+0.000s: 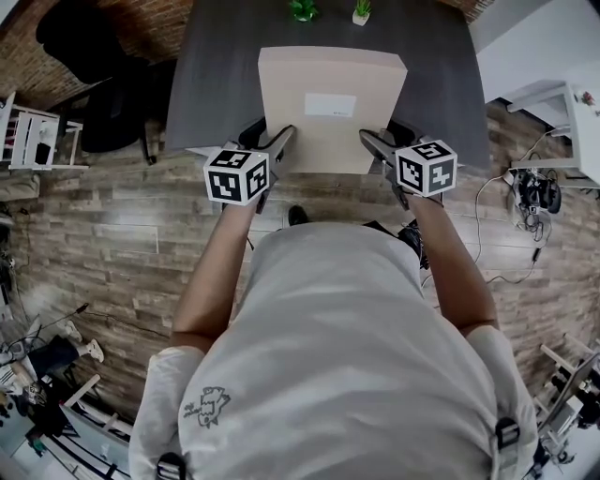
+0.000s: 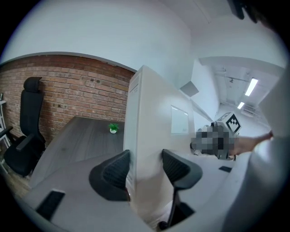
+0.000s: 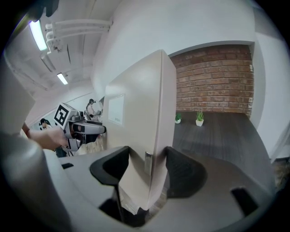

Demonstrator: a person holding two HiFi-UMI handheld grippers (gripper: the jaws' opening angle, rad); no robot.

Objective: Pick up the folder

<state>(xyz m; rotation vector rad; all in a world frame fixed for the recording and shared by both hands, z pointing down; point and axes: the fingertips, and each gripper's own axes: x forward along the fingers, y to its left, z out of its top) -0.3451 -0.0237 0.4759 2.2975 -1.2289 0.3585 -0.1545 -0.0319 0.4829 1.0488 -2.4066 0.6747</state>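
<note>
I hold a thick beige folder with a white label above the near edge of the dark table. My left gripper is shut on its near left corner, and my right gripper is shut on its near right corner. In the left gripper view the folder stands edge-on between the black pads, which press on both faces around the left gripper. The right gripper view shows the folder, with a metal clip on its spine, clamped in the right gripper.
Two small potted plants stand at the table's far edge. A black office chair is at the left by a brick wall, with a white rack nearby. White furniture and cables are at the right.
</note>
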